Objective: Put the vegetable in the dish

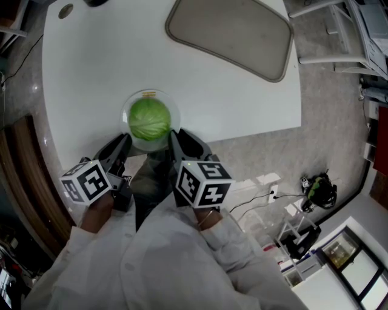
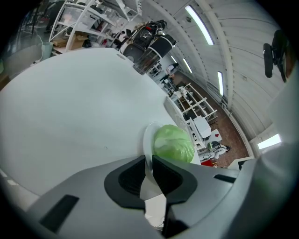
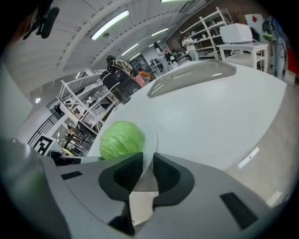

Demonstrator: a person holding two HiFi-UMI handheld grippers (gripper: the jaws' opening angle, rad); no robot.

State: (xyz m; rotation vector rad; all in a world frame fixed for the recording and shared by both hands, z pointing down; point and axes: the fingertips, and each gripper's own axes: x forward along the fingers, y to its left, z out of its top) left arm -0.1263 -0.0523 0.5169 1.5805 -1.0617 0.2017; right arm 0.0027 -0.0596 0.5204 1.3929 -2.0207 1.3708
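— How many of each thing?

— One cabbage point(image 1: 149, 119), round and green; one clear dish point(image 1: 174, 108); two grippers; one marker cube point(image 1: 88, 180) on the left one and a second point(image 1: 203, 183) on the right one; one grey tray point(image 1: 233, 33) at the far side of the white table point(image 1: 230, 100); one small round disc point(image 1: 65, 10) at the far left corner.

— Where is the cabbage?

— It sits in the dish; the dish stands at the near edge of the table, well apart from the tray.

— And the grippers?

— The left gripper point(image 1: 124, 143) pinches the dish's near left rim; the right gripper point(image 1: 176, 138) pinches its near right rim; in each gripper view the thin glass edge runs between jaws drawn narrow onto it.

— What is hard to see?

— The dish's near rim lies behind the gripper bodies in the head view; its glass barely shows against the white top; the tray is cut off at the far edge of the picture; I cannot tell what the disc is; the hands are mostly under the cubes and the white sleeves point(image 1: 151, 260).

— What else is around?

— Grey floor to the right with cables point(image 1: 254, 198) and white frames; shelving point(image 3: 81, 105) far behind the table in the gripper views.
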